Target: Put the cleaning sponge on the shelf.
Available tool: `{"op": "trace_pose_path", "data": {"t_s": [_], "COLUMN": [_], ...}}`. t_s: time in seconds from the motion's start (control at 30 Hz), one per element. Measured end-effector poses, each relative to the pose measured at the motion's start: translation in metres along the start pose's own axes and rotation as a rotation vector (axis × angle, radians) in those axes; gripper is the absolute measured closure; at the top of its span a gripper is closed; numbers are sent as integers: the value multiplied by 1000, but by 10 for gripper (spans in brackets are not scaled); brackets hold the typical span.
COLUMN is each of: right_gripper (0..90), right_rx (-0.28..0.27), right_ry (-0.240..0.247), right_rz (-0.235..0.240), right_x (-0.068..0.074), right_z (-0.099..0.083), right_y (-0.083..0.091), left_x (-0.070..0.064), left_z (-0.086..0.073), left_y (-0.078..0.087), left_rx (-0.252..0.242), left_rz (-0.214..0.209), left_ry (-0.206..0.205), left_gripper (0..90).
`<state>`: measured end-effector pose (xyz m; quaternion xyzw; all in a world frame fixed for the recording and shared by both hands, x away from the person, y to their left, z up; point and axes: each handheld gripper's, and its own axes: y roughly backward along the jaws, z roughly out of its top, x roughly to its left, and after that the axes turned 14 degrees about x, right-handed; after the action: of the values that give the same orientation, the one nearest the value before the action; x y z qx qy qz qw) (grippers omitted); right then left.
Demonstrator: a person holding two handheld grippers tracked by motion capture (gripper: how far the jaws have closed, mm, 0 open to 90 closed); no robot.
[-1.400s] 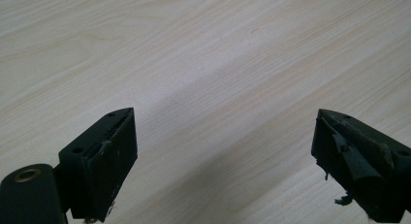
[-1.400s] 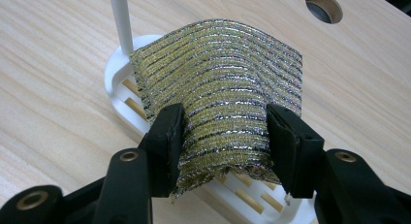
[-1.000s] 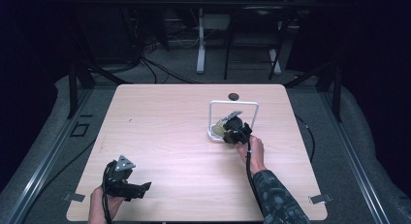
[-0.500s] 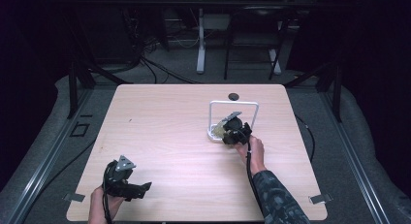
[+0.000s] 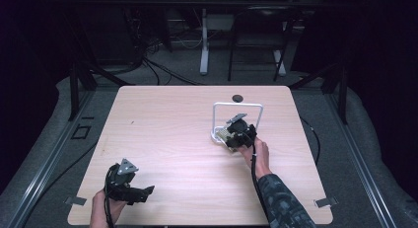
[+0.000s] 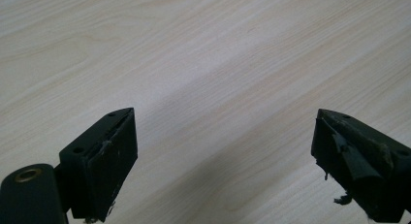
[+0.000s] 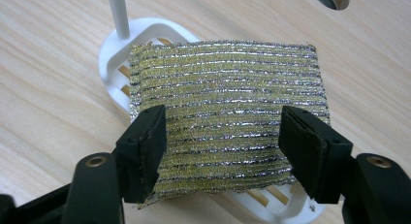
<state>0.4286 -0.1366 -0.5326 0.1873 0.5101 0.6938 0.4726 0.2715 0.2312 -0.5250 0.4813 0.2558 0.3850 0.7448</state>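
Note:
A gold-and-silver striped scouring sponge [image 7: 223,103] lies flat on a white slotted dish [image 7: 112,49] that carries a tall white wire hoop [image 5: 237,105]. My right gripper [image 7: 223,136] hovers just over the near half of the sponge. Its jaws are open, one over each side, and the sponge is wider than the gap between them. In the high view this gripper [image 5: 237,136] sits at the hoop's base, right of the table's centre. My left gripper [image 5: 142,192] rests near the front left edge, open [image 6: 223,151], with bare wood between its fingers.
The light wooden table [image 5: 172,134] has a small round dark hole [image 5: 238,97] near its far edge, just behind the hoop. Cables and table legs stand on the dark floor beyond. A cable trails from the right hand along the sleeve.

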Motion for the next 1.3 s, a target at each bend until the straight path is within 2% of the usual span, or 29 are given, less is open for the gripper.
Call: {"op": "trace_pose_path", "data": {"t_s": [0.2, 0.3, 0.43, 0.6, 0.93, 1.1, 1.3], "right_gripper": [274, 216, 161, 135, 73, 45, 38], "right_rx": [-22, -29, -45, -55, -68, -84, -90], "right_ry": [12, 14, 32, 62, 87, 95, 112], "right_rz": [7, 42, 59, 66, 104, 130, 134], "right_x": [1, 2, 4, 7, 6, 4, 1], "right_z": [-1, -3, -5, -8, -15, -24, -37], "right_y": [8, 14, 23, 36, 59, 75, 91], "left_x": [0, -1, -1, -1, -1, -2, -2], "left_z": [0, 0, 0, 0, 0, 0, 0], "left_y": [0, -1, 0, 0, 0, 0, 0], "left_rx": [-5, -4, -8, -8, -10, -10, -8], "left_rz": [6, 6, 6, -3, 0, 0, -4], "left_ry": [0, 1, 2, -2, -3, -1, -5], "left_gripper": [95, 96, 96, 96, 96, 96, 96]}}
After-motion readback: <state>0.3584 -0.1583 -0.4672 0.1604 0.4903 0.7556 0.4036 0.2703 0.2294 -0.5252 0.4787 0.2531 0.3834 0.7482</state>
